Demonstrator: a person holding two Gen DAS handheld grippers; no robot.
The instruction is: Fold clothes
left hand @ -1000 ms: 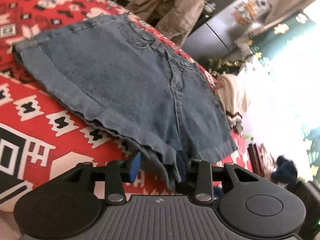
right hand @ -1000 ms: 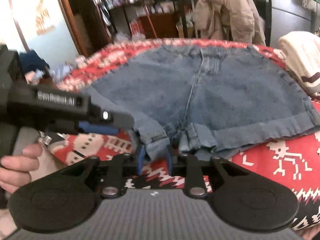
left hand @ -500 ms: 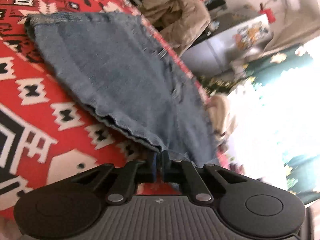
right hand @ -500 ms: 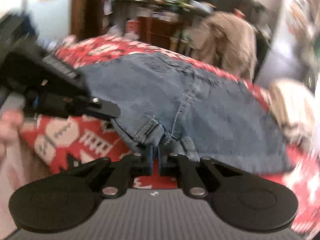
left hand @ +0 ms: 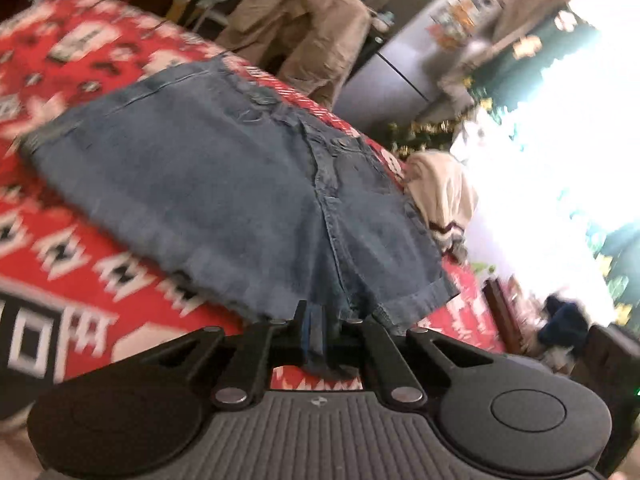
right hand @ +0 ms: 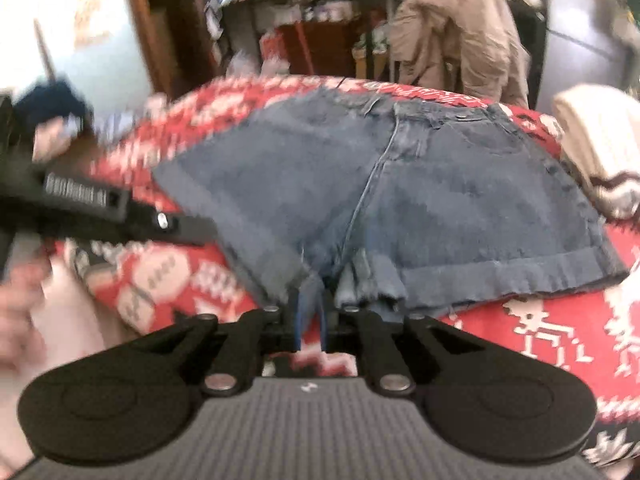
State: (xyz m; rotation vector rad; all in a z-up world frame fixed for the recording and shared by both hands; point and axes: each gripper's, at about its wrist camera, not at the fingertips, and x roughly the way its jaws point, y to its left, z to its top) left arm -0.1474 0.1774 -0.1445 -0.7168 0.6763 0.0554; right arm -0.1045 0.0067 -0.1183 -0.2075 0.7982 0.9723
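Denim shorts point(left hand: 224, 184) lie spread on red patterned blanket point(left hand: 60, 272), waistband at far side, hems toward cameras. Left claw point(left hand: 316, 332) clenched on near hem by crotch seam. Right claw point(right hand: 310, 316) grips hem fold at crotch, jaws easing apart slightly, denim between pads. Cream knit garment point(right hand: 600, 152) beside shorts' far corner. Tan jacket point(right hand: 456, 36) hangs beyond waistband.
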